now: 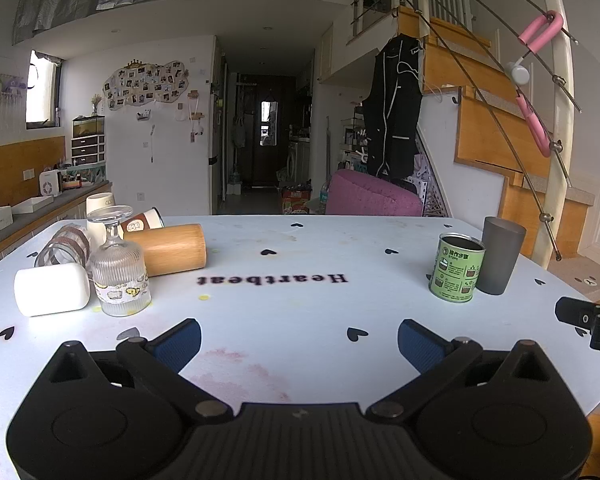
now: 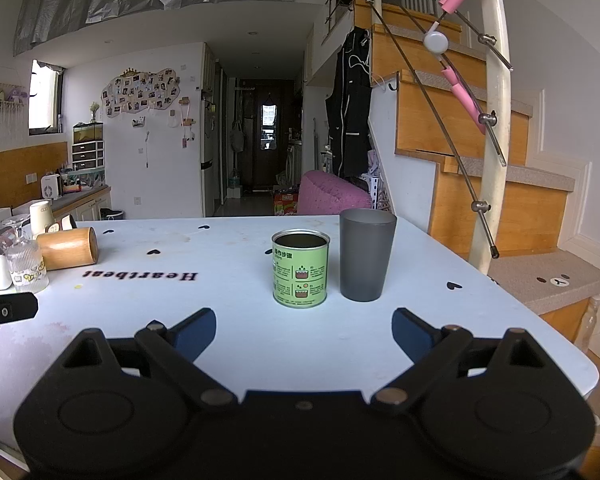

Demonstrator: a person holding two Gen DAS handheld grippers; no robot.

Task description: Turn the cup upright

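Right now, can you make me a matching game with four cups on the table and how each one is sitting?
Things:
1. wooden cup
2. ribbed glass
3. grey tumbler
4. white cup

How it sits:
A. upside down, foot in the air
B. lying on its side at the front of the left-hand group
C. standing upright beside the green can
D. lying on its side behind the upside-down glass

Pairs: 1-D, 2-A, 3-C, 4-B
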